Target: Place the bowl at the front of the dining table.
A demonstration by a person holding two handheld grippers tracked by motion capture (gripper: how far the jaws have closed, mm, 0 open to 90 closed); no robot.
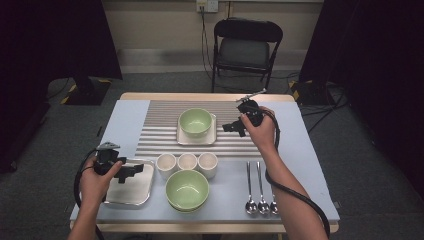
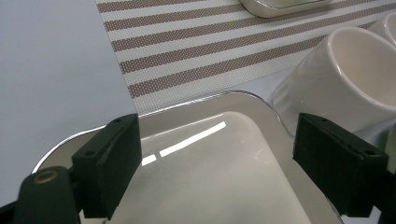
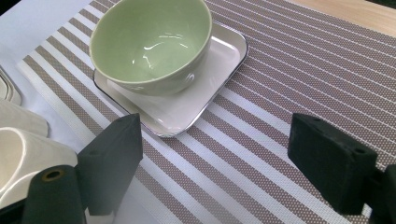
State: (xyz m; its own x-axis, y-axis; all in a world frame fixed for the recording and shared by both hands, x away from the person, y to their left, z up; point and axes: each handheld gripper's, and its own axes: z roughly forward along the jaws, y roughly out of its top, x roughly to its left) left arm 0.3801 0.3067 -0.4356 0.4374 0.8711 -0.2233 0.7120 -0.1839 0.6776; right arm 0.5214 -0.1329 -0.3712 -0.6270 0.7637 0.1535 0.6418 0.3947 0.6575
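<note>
Clutter's mostly near the left gripper point(image 1: 131, 171): jaws spread wide over a shiny steel tray point(image 2: 224, 168), glossy cream cups point(image 1: 187, 162) just beside it. Right gripper point(image 1: 233, 126), jaws also apart, hangs over the ribbed striped mat point(image 3: 280, 70), near a smooth green bowl point(image 3: 149, 44) sitting on a square white plate point(image 3: 187, 109).

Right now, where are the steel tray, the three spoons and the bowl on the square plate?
steel tray point(image 1: 136, 192), high view, bare floor
spoons point(image 1: 259, 186), high view, middle handle
bowl point(image 3: 150, 44), right gripper view, inside wall
</note>
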